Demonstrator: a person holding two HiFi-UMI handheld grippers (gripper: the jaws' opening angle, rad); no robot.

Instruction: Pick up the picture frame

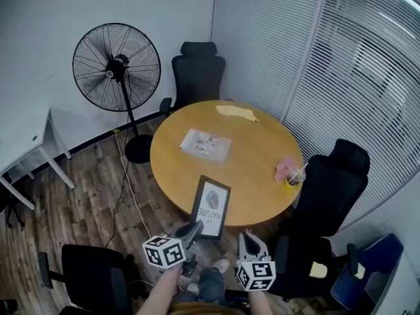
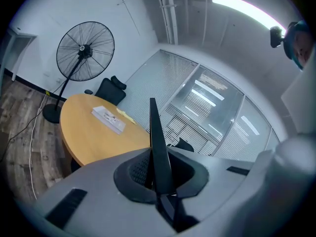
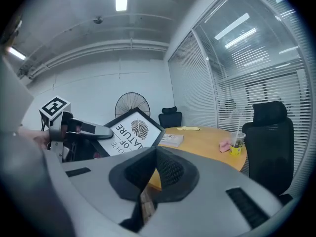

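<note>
- Left gripper view: the left gripper (image 2: 160,179) is clamped on the picture frame (image 2: 156,132), which shows edge-on between its jaws.
- The frame appears lifted, tilted above the near edge of the round table (image 1: 262,169). The pick looks made, so next comes a steady hold.
- The right gripper (image 3: 154,169) has its jaws together, empty.
- The print reads "OF NATURE".
</note>
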